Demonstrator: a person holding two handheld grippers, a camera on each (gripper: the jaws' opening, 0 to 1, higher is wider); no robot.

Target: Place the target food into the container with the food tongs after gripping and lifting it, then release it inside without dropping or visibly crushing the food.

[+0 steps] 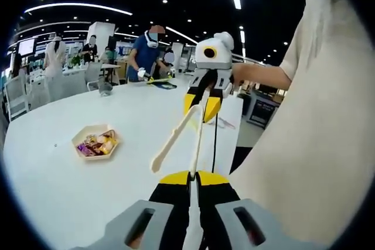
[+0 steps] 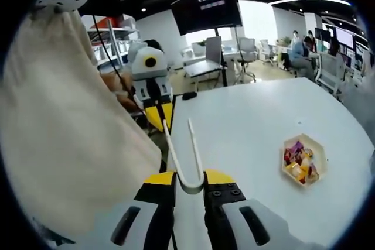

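Cream food tongs [image 1: 176, 136] hang in the air between my two grippers, above the white table's near edge. My right gripper [image 2: 190, 178] is shut on the tongs' [image 2: 179, 150] U-shaped bend, and the two arms point away from it. My left gripper [image 1: 194, 177] is shut on one arm near its tip, while the other arm splays free to the left. Each gripper faces the other: the right gripper [image 1: 203, 106] and the left gripper [image 2: 158, 112]. A hexagonal cream container [image 1: 95, 143] [image 2: 300, 159] of colourful wrapped snacks sits on the table, well away from the tongs.
The person's cream shirt [image 1: 304, 144] [image 2: 64, 133] stands close beside the grippers. The round white table [image 1: 70, 191] [image 2: 258, 115] spreads wide around the container. Beyond it are other people at desks [image 1: 146, 51], chairs [image 2: 246, 51] and a dark screen [image 2: 205, 7].
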